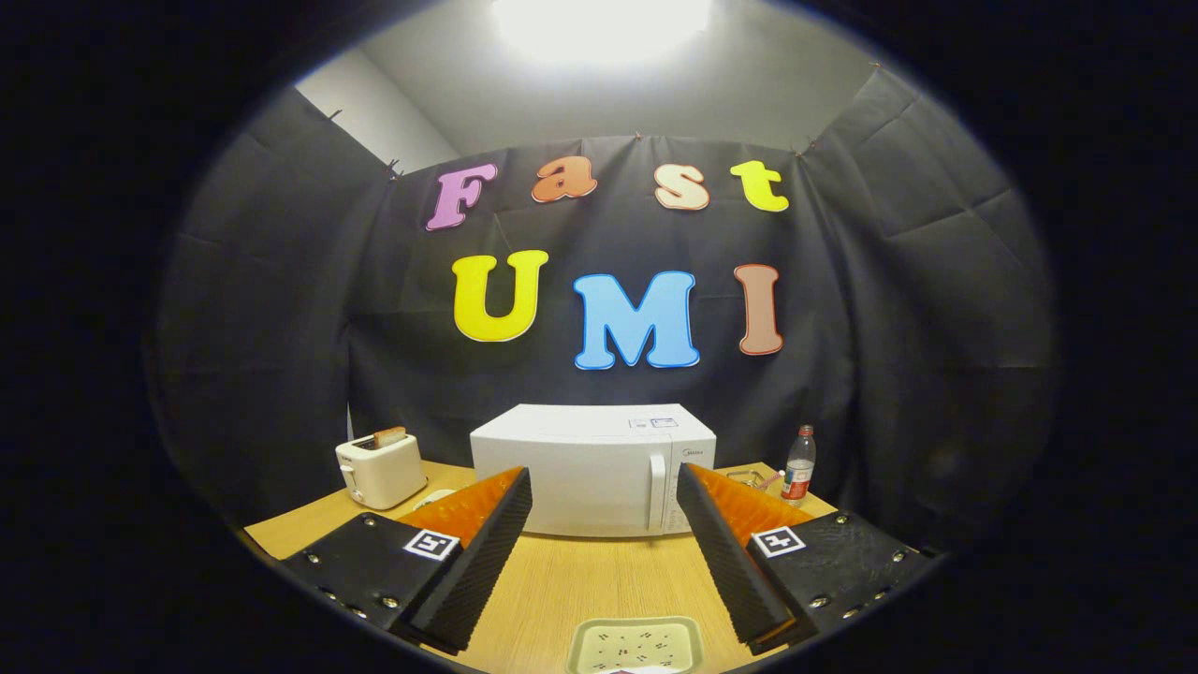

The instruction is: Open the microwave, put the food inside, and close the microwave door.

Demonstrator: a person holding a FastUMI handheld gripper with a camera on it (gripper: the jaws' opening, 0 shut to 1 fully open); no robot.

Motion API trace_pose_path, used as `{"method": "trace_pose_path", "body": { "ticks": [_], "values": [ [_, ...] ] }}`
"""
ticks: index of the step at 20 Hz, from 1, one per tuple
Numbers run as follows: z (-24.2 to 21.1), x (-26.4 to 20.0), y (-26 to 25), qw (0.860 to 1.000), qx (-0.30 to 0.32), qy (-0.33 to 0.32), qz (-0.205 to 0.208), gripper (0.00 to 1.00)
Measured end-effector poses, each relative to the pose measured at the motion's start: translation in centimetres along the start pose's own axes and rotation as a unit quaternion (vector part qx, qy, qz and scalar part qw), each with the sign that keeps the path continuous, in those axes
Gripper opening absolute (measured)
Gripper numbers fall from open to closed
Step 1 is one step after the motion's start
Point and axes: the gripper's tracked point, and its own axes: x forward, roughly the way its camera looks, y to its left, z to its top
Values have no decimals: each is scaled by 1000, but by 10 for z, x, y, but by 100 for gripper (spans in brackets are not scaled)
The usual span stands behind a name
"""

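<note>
Two fingers of the tongs [604, 548] spread wide, holding nothing, aimed at microwave [592, 468] w/ door shut, mid-table [599, 571].

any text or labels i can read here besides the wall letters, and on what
None can be read.
Microwave: sticker on top and a mark by the handle, too small.
Bottle: label blurred.
Tray: dark specks, unclear.
Hand-held gripper, open: square black-and-white markers on its fingers, not words.

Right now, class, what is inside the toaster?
A slice of toast sticks up from the toaster; its lower part is hidden in the slot. The open tongs are not near it.
</note>
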Motion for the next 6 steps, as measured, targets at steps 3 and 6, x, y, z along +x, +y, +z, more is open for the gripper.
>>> {"method": "trace_pose_path", "body": {
  "ticks": [3, 6],
  "values": [
    [1, 5, -2, 1000, 8, -4, 9, 98],
    [-6, 12, -10, 1000, 15, 1, 16, 98]
  ]
}}
